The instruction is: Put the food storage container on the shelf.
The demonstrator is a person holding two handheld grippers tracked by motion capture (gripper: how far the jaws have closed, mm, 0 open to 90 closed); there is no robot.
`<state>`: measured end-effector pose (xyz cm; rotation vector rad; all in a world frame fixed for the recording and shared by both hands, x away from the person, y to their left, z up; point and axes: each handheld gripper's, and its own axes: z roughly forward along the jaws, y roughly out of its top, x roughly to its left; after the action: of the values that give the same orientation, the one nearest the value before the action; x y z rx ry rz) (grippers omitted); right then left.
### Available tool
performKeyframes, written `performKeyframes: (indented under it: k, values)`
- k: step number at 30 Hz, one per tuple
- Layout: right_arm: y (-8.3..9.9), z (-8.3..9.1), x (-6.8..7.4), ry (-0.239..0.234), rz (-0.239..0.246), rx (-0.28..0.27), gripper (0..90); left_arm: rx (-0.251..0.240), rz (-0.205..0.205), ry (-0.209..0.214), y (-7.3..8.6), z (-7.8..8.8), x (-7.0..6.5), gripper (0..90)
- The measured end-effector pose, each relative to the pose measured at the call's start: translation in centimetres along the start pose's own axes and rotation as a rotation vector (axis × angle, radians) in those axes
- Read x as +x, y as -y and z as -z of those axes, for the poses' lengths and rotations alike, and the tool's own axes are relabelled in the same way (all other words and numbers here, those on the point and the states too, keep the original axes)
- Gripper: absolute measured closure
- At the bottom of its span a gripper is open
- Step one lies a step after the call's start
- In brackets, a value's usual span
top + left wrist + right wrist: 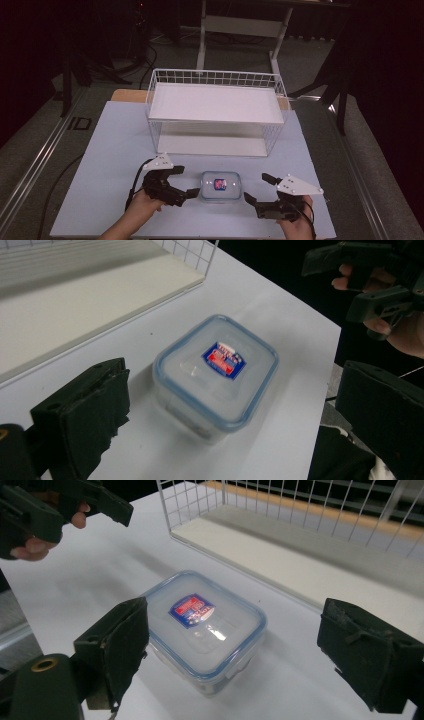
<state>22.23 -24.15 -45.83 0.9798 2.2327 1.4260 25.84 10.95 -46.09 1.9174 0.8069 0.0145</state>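
Food container (220, 185), a clear plastic box with a blue-rimmed lid and a red-and-blue label, sits flat on the pale table (110, 150), just in front of the white wire rack (215, 112). I hold my left gripper (186, 183) just to the left of the container, its jaws spread wide and touching nothing; in the left gripper view the box lies between and beyond the two black pads, free of both. My right gripper (257, 188) stands just to the right of the container, jaws likewise apart, and in the right gripper view (235, 645) the box (202, 627) rests on the table between them with clear gaps on either side. Neither gripper touches the container.
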Motion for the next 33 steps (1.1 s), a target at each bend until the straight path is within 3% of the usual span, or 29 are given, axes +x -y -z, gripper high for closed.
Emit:
performKeyframes:
  k: [2,4,6,7,13,15,17,19,20,23,25,29,30,33]
  values:
    - [-0.2,-0.4,-0.5,-0.036,-0.042,0.031,12.6,-0.005,0.041,0.006,-0.5,-0.4,0.1,1.6]
    - [-0.3,-0.9,-1.0,-0.041,-0.063,0.04,12.5,0.001,0.088,0.036,-1.0,-0.9,0.1,1.6]
    - [-0.5,-1.6,-1.5,-0.056,-0.099,0.073,12.6,0.01,0.106,0.035,-1.3,-1.7,0.1,1.7]
    - [-0.5,-1.9,-1.7,-0.056,-0.121,0.093,12.6,0.021,0.122,0.056,-1.4,-2.2,0.3,1.7]
    - [-0.1,-4.2,-3.1,-0.025,-0.305,0.242,12.7,0.083,0.235,0.005,-0.7,-5.0,1.2,1.7]
    - [0.3,-5.0,-3.6,-0.05,-0.373,0.267,12.7,0.095,0.266,-0.003,-0.2,-5.6,1.5,1.7]
    - [0.6,-5.6,-3.8,-0.066,-0.422,0.272,12.7,0.114,0.325,-0.014,0.5,-6.0,2.1,1.7]
    - [0.8,-6.3,-3.9,-0.078,-0.474,0.283,12.7,0.132,0.405,0.016,1.2,-6.4,2.9,1.7]
    - [0.8,-6.6,-4.0,-0.092,-0.494,0.287,12.7,0.14,0.437,0.009,1.5,-6.6,3.2,1.7]
    - [0.9,-7.4,-4.3,-0.12,-0.568,0.307,12.7,0.149,0.506,0.018,2.2,-6.8,3.9,3.0]
    - [1.1,-7.9,-4.4,-0.131,-0.609,0.324,12.7,0.161,0.528,0.023,2.4,-7.1,4.1,8.2]
    - [1.5,-8.5,-4.2,-0.15,-0.657,0.365,13.5,0.199,0.547,0.026,2.7,-7.6,3.9,8.7]
    - [1.8,-8.7,-4.1,-0.159,-0.684,0.382,15.6,0.207,0.554,0.023,2.8,-7.8,3.8,16.7]
    - [2.1,-9.0,-4.0,-0.179,-0.744,0.412,20.0,0.202,0.58,0.03,2.9,-7.9,3.6,20.8]
